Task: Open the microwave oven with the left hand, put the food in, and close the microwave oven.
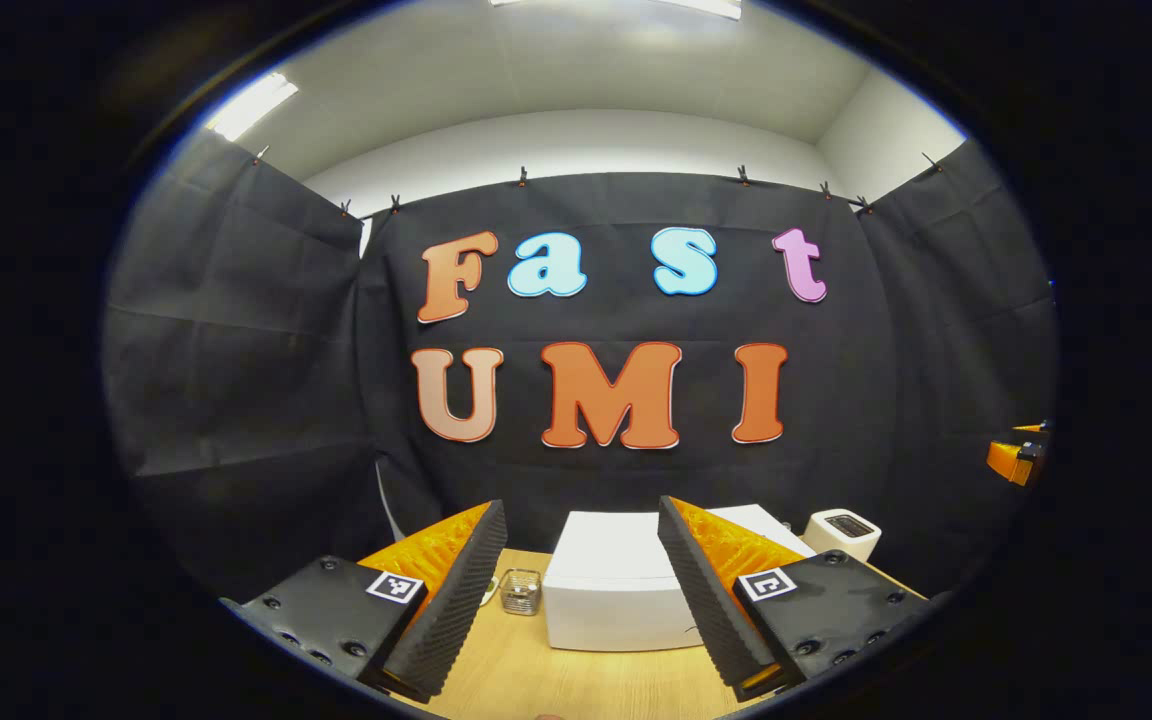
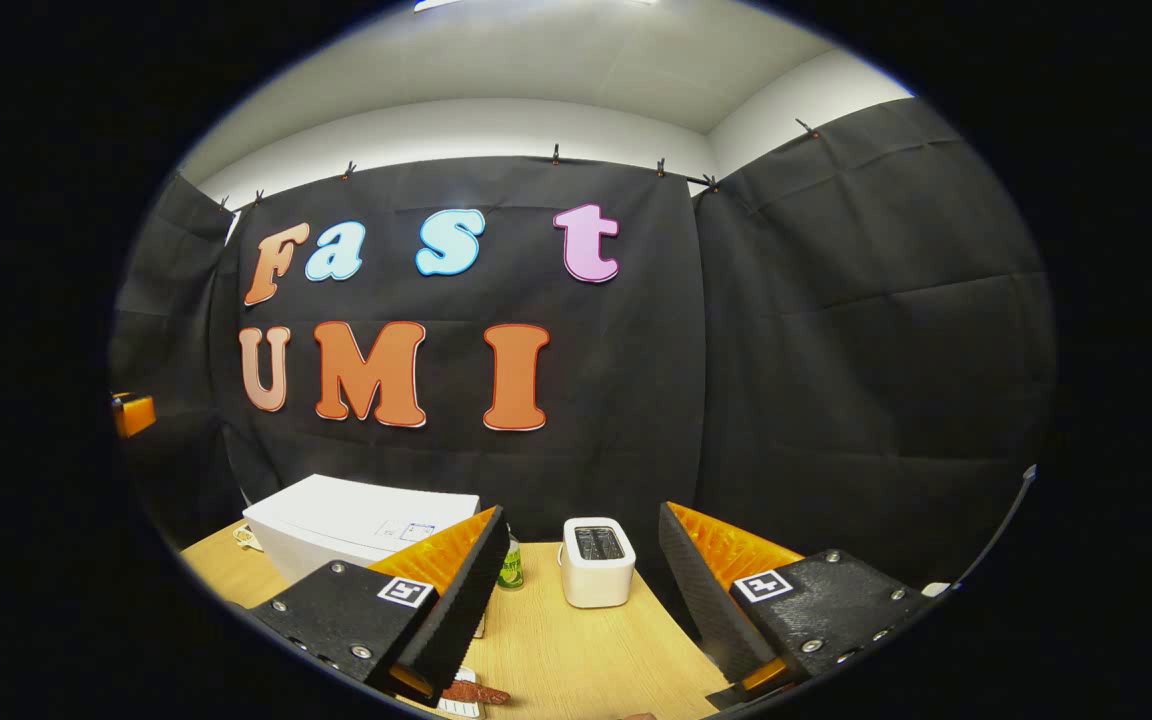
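Note:
The white microwave oven [image 1: 616, 590] stands on the wooden table [image 1: 556, 680], straight ahead of my left gripper [image 1: 581, 510]. That gripper hangs above the table, short of the oven, open with nothing between its fingers. In the right gripper view the microwave oven [image 2: 356, 525] sits at the left. My right gripper [image 2: 583, 512] is open too and holds nothing. Below it, at the near table edge, lies a brown piece of food [image 2: 476, 692] on something white, partly hidden by a finger. I cannot tell how the oven's door stands.
A white toaster [image 2: 596, 560] stands right of the oven, also visible as the toaster [image 1: 841, 533]. A small glass jar [image 1: 521, 590] sits left of the oven. A green-labelled bottle [image 2: 510, 570] stands between oven and toaster. Black cloth walls close the booth.

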A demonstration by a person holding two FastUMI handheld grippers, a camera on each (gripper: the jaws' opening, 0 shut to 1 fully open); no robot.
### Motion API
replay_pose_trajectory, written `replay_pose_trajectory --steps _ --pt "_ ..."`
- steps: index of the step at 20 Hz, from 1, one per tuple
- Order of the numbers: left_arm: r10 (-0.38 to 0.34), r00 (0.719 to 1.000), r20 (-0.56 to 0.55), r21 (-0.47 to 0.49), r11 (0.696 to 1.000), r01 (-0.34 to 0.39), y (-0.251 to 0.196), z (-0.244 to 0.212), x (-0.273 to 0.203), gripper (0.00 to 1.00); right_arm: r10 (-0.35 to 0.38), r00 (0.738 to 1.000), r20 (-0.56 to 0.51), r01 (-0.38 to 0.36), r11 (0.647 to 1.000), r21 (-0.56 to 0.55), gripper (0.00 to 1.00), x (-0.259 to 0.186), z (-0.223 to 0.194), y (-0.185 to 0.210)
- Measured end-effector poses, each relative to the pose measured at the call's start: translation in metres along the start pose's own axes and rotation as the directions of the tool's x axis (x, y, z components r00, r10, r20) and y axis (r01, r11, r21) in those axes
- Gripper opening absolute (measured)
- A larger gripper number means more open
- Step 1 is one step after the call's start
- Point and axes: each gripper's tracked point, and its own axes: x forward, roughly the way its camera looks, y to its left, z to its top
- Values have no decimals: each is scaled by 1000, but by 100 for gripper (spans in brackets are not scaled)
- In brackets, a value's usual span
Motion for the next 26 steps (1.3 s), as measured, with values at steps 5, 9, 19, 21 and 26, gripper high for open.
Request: replay_pose_trajectory --steps 5,9,19,21,26 --pt "-35 999 -7 8 999 35 -27 -38 11 95 -13 1000 -11 13 1000 1 94 -1 -5 -5" --pt "-73 997 -31 -19 997 72 -57 -74 18 98 -43 999 -19 43 999 0 94 -3 -8 -17" --pt "-220 974 -61 0 975 220 -151 -186 54 96 -121 991 -58 120 993 -16 94 -13 -5 -49" --pt "-239 967 -82 33 970 243 -172 -213 66 96 -131 990 -59 130 991 -13 94 -13 -3 -54" --pt "-278 955 -107 70 956 286 -214 -272 91 97 -155 986 -64 153 988 -34 94 -6 0 -68"
